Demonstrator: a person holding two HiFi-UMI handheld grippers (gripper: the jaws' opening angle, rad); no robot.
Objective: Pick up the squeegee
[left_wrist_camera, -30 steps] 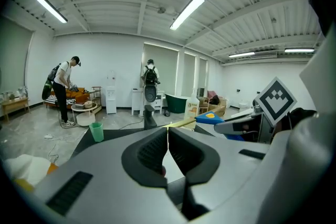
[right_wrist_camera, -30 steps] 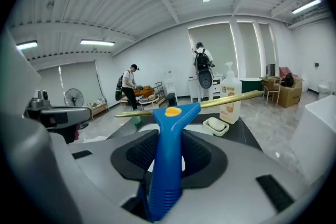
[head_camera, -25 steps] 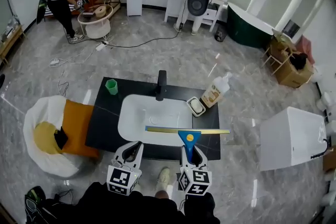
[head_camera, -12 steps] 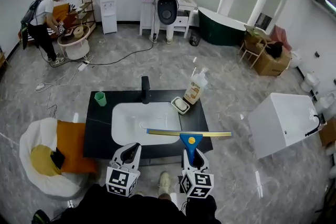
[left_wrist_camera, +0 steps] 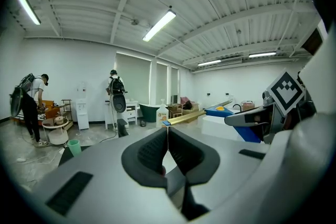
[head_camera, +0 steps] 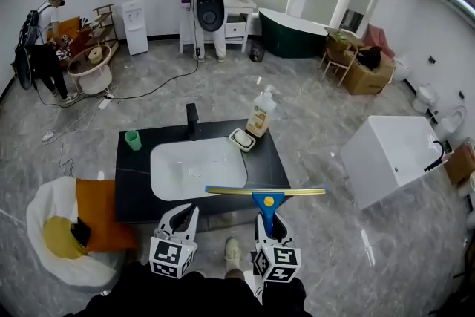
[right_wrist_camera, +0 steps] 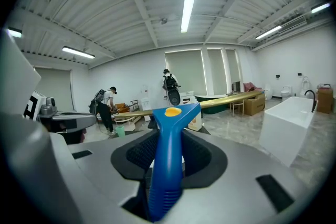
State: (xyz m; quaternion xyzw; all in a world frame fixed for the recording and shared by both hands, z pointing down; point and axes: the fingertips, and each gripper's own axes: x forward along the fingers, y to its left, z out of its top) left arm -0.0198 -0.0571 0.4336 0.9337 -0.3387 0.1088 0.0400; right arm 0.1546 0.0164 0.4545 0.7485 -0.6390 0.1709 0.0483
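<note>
Grey floor [head_camera: 319,115], squeegee [head_camera: 267,197] clamped in right gripper [right_wrist_camera: 167,145]

Black vanity top [head_camera: 132,185], white basin [head_camera: 197,171], green cup [head_camera: 133,139], soap dish [head_camera: 242,139], pump bottle [head_camera: 260,116]

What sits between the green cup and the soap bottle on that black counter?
In the head view, a black faucet and a white soap dish stand between the green cup and the soap bottle, behind the basin.
</note>
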